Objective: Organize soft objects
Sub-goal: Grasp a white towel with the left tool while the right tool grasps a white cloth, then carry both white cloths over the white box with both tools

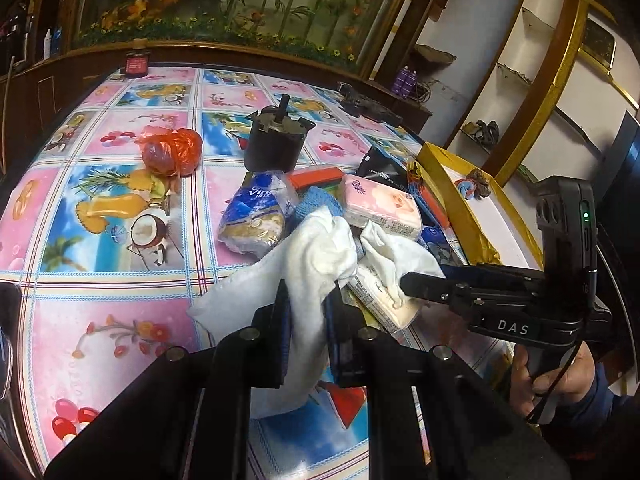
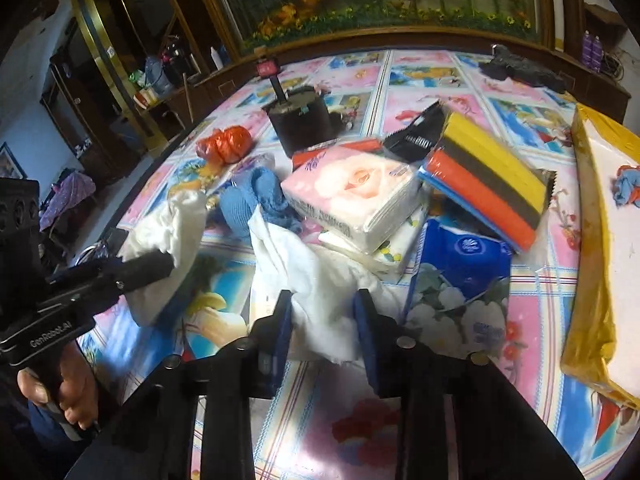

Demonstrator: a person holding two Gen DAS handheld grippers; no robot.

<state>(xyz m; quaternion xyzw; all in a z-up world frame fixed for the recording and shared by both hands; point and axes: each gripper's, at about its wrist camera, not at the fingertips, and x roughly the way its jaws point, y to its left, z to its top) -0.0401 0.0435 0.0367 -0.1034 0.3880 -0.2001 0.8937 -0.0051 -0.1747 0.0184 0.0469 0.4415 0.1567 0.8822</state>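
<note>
Just above the table (image 1: 100,208), white cloth (image 1: 320,252) slung between left gripper (image 1: 306,320) and right gripper (image 2: 322,320), fingers of both clamped on it; risks dragging the tissue packs (image 2: 352,196) beneath if pulled apart or swept low sideways; bare room leftward, yellow box (image 2: 592,264) crowding the right edge.

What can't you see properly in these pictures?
- Left wrist view: the lower part of the white cloth is hidden between and behind the left claw.
- Left wrist view: the right claw tip is buried in cloth, so its grip is unclear.
- Right wrist view: the tissue pack under the pink rose tissue pack is mostly covered.
- Right wrist view: the yellow box is cut off by the right edge.
</note>
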